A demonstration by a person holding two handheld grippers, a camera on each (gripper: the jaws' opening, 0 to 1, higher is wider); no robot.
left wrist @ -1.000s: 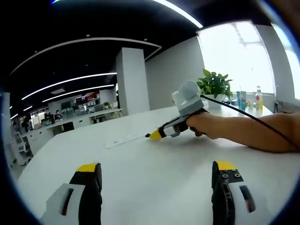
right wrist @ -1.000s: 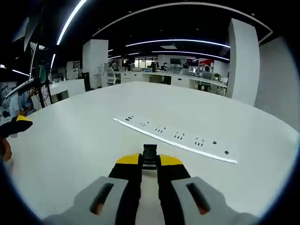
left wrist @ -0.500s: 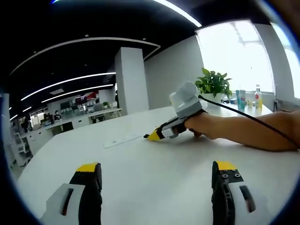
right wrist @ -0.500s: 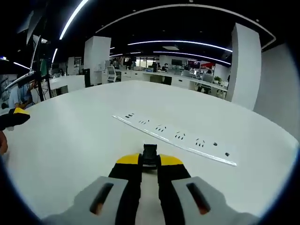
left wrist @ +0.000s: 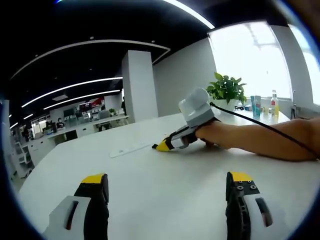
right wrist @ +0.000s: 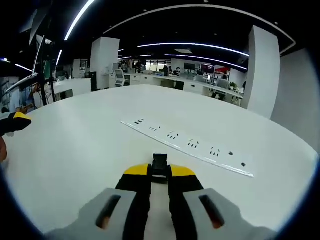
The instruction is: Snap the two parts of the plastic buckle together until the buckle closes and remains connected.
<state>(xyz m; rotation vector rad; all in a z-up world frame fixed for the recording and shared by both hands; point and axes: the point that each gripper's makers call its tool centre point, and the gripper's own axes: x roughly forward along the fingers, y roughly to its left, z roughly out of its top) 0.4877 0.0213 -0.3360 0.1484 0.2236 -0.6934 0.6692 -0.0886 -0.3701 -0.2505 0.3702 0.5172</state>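
Right claw (right wrist: 160, 175) grips one buckle piece (right wrist: 160, 163) at 12 o'clock; left claw (left wrist: 167, 187) gapes empty. Next: fetch the mate.

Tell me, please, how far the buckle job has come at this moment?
Done: the right gripper is shut on a black buckle part over the white table. In hand: the left gripper is open, holding nothing. Left: a second buckle part is not visible, so picking it up and snapping remain.

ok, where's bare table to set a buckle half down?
Bare white table runs between the power strip and the left tool. It is tighter ahead of the right tool, shut on the buckle piece near the strip.
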